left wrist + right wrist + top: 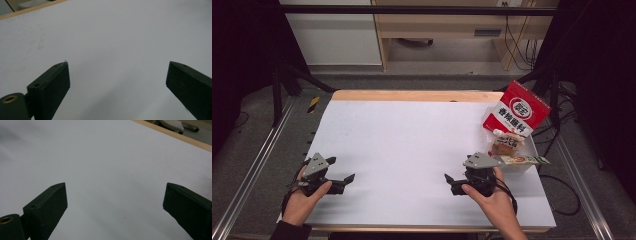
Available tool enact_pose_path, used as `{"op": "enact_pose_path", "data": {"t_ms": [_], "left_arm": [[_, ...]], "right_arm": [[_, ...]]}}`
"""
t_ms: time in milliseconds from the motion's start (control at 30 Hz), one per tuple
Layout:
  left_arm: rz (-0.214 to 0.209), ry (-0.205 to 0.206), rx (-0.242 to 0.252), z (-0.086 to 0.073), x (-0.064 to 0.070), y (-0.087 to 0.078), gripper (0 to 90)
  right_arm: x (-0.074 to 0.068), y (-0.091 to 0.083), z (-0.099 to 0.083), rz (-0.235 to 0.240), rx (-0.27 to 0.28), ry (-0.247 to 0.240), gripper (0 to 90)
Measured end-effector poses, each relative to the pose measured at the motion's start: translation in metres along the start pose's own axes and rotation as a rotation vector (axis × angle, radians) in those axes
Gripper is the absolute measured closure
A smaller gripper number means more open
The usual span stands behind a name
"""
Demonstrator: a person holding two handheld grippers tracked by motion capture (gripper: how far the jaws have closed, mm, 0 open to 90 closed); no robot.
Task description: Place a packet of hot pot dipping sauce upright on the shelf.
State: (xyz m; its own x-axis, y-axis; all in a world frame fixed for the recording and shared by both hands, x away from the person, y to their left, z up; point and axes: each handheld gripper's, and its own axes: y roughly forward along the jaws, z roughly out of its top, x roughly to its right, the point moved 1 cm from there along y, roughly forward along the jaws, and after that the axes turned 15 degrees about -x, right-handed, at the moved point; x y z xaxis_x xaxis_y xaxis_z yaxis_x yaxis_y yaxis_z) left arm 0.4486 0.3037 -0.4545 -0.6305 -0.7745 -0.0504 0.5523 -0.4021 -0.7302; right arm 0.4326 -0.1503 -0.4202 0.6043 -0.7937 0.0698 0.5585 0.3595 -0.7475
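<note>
Now, both grippers sit low over the tabletop, one in each hand. The left gripper is at the near left, its jaws spread wide with nothing between them; in the left gripper view there is bare white sheet in the gap. The right gripper is at the near right, jaws just as wide apart and holding nothing; the right gripper view shows plain white surface between them too. The two point toward each other across the middle, well apart.

Just beyond the right gripper, off to its outer side, stands a white bin at the tabletop's right edge. A red bag with white lettering leans up out of it, tilted. In front of that sits a brown packet, and a long pale packet lies across the bin's near rim, poking past its right side, close behind the gripper's grey plate. Nothing lies between either gripper and the bin.

The surface is a white sheet over a wooden top, the wood showing along the far edge. Metal rails run down both sides. Behind, a pale cabinet, a wooden desk, dangling cables and a grey floor.
</note>
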Motion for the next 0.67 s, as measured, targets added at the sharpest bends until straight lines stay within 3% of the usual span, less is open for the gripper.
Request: {"op": "enact_pose_path", "data": {"t_ms": [267, 433, 667], "left_arm": [[0.023, -0.008, -0.017, -0.002, -0.003, 0.0, 5.0], [0.044, -0.013, -0.03, -0.002, -0.004, 0.002, 5.0], [0.053, 0.009, -0.049, 0.001, -0.003, 0.009, 5.1]], "right_arm": [[-0.004, 0.036, 0.006, 0.03, -0.038, 0.037, 6.6], [-0.005, 0.057, 0.005, 0.017, -0.042, 0.073, 8.6], [-0.012, 0.059, -0.003, 0.0, -0.015, 0.053, 9.8]]}}
